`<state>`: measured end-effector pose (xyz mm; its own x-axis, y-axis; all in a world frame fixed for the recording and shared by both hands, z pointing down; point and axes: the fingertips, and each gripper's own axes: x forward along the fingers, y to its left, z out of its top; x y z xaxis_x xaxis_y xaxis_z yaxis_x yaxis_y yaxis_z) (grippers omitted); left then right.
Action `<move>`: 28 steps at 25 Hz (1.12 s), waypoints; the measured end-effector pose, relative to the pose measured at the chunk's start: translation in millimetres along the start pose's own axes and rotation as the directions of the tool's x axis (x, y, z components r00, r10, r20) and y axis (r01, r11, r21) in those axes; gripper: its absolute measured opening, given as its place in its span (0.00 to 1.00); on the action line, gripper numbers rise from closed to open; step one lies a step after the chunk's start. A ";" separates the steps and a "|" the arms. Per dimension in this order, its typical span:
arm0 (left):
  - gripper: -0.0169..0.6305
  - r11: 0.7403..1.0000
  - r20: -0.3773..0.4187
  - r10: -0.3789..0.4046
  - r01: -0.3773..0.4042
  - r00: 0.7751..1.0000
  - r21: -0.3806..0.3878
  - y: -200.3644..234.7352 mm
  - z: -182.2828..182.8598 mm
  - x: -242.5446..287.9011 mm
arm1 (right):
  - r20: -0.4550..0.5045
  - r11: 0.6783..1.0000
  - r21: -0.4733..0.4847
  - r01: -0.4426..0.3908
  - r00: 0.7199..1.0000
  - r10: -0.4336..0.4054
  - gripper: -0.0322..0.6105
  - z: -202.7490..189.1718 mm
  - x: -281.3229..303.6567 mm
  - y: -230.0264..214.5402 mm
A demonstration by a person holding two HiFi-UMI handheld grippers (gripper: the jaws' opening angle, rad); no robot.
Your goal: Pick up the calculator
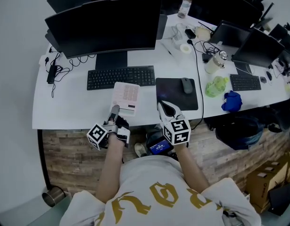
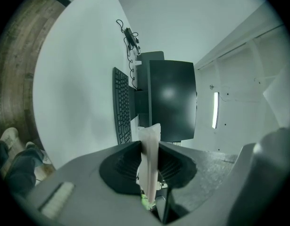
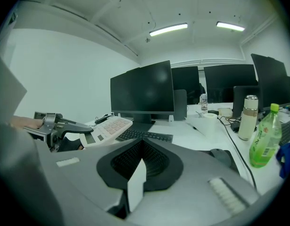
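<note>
We clamp our left gripper (image 1: 114, 113) on the calculator (image 1: 126, 97) near the frame's centre; our right gripper (image 1: 166, 108), just to its right, is closed on nothing.

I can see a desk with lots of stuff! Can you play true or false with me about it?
1. The left gripper is pinching the calculator. True.
2. The mouse is sitting on top of the keyboard. False: it sits on the black mouse pad, to the right of the keyboard.
3. The big monitor behind the keyboard is showing a picture. False: its screen is dark.
4. There is a green bottle on the desk. True.
5. The right gripper is helping to hold the calculator. False: it is at the near edge of the mouse pad, apart from the calculator.
</note>
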<state>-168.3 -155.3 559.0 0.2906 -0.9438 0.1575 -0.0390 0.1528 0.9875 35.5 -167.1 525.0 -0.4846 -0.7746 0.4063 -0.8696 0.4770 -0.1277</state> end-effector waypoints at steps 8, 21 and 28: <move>0.15 1.000 -0.003 -0.008 0.008 1.000 0.000 -1.3 -5.5 0.3 | -0.013 1.000 -0.006 -0.018 1.000 0.018 0.09 -5.1 -1.4 1.4; 0.15 1.000 -0.010 -0.004 0.004 1.000 0.005 -0.5 -10.4 1.4 | -0.022 1.000 0.008 -0.017 1.000 0.017 0.09 -12.3 -3.5 -4.3; 0.15 1.000 -0.006 -0.003 0.003 1.000 -0.009 2.9 -8.8 -2.0 | -0.031 1.000 0.021 -0.011 0.999 0.012 0.09 -18.8 -4.7 -5.0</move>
<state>-160.6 -150.4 561.5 0.2963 -0.9425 0.1546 -0.0292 0.1529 0.9878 43.9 -158.1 540.7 -0.4917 -0.7556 0.4327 -0.8659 0.4767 -0.1514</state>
